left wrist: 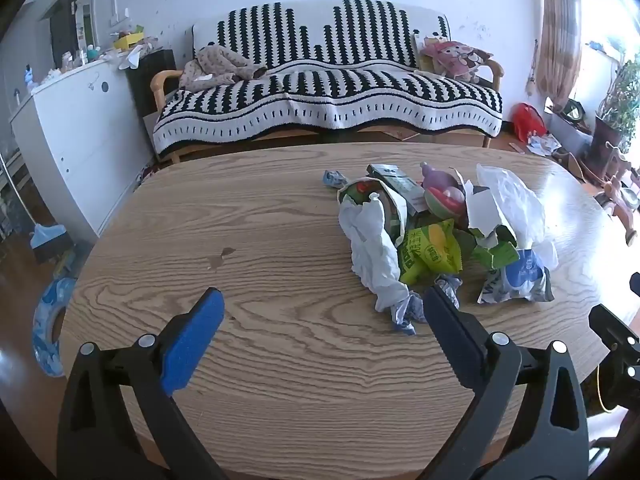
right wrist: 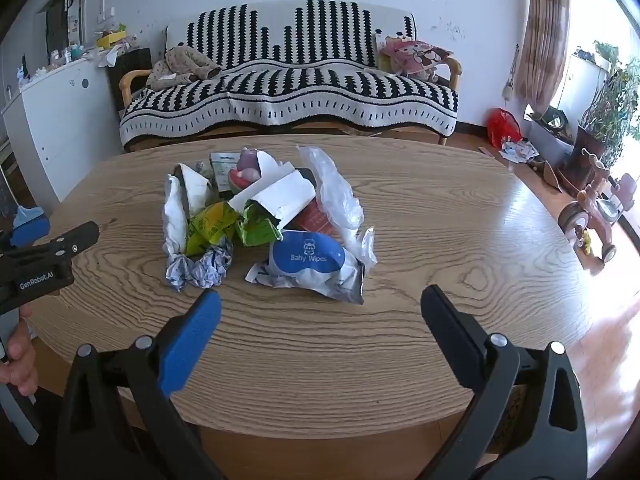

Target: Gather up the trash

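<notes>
We hold both grippers, left gripper point(left wrist: 324, 304) and right gripper point(right wrist: 320, 300), with fingers wide and empty above the near tabletop point(right wrist: 440, 216); the trash pile point(right wrist: 264, 216) lies mid-tabletop, just beyond them.

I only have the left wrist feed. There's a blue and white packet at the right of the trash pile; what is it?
Observer: The right wrist view shows its label: the baby wipes packet.
Operator: Anything hidden behind the torn white carton?
Observer: Yes, a red box lies under the clear plastic bag.
Operator: Is my right gripper holding anything?
Observer: No, the right gripper is open over bare table.
</notes>
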`<action>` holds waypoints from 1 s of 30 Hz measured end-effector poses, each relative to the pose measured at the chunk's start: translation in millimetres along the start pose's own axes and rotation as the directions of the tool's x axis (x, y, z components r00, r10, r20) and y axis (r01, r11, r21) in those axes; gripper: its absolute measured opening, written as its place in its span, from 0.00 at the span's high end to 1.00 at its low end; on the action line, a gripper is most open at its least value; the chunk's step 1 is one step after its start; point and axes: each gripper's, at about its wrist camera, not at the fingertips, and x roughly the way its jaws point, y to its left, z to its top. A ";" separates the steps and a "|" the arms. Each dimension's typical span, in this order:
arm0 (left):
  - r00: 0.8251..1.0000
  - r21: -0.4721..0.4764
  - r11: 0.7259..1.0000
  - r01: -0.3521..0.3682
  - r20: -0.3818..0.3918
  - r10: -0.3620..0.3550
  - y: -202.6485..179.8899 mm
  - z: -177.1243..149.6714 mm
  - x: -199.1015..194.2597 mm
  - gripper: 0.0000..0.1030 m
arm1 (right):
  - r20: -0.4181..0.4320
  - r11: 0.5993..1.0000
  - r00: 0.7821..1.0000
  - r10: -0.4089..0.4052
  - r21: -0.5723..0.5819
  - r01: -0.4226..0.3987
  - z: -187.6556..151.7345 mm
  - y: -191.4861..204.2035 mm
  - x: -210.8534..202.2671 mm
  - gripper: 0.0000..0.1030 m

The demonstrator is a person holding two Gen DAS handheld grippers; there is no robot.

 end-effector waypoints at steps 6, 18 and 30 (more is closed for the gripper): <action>1.000 0.004 1.000 -0.001 -0.001 0.001 -1.4 0.7 1.2 0.06 | 0.001 1.000 1.000 0.000 -0.002 0.000 3.6 1.9 -3.2 0.06; 1.000 0.008 1.000 0.000 -0.003 0.000 4.1 -0.1 -0.9 0.06 | 0.006 1.000 1.000 0.000 0.000 0.000 4.5 3.0 -2.9 0.06; 1.000 0.001 1.000 0.002 -0.006 -0.002 3.6 -1.6 -2.1 0.06 | 0.008 1.000 1.000 0.001 0.001 -0.001 4.2 2.6 -3.4 0.06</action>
